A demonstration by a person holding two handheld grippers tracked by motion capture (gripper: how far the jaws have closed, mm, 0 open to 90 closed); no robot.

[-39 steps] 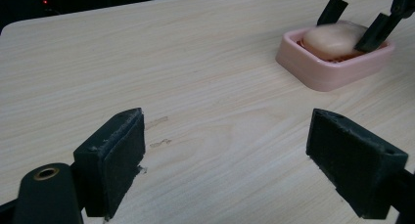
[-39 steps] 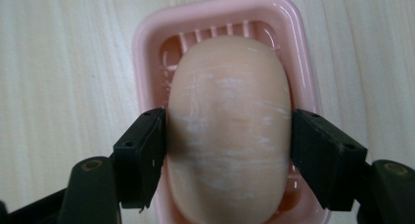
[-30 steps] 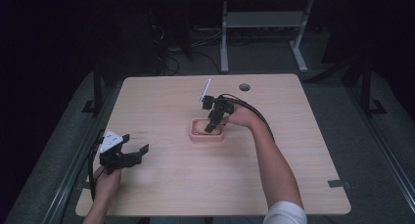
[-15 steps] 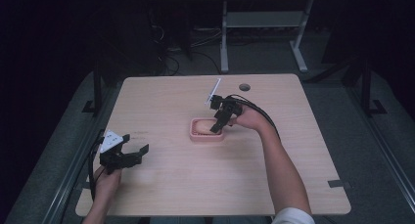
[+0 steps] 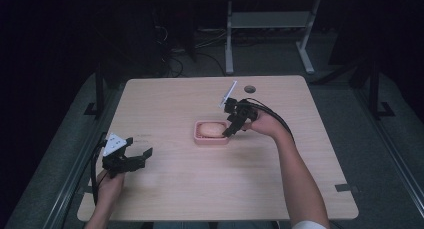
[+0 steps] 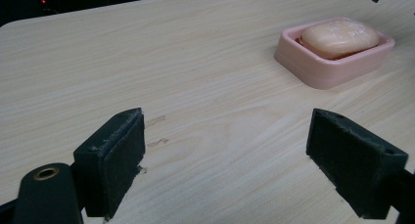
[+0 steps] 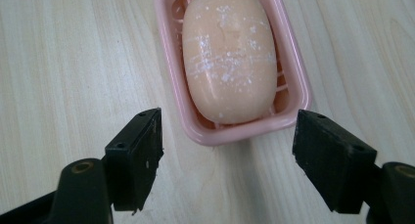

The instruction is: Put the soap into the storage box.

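Pulling back toward the frame's right, your right gripper (image 5: 231, 128) now hangs released beside the pink dish (image 5: 198, 137) at table centre, soap (image 5: 211, 129) resting inside, placement likely done; your left gripper (image 5: 137, 157) waits released lower left.

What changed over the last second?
The right hand-held gripper drew back from over the soap toward the right end of the pink dish; its jaws now stand open, holding nothing. Soap, dish and the open left hand-held gripper stayed put.
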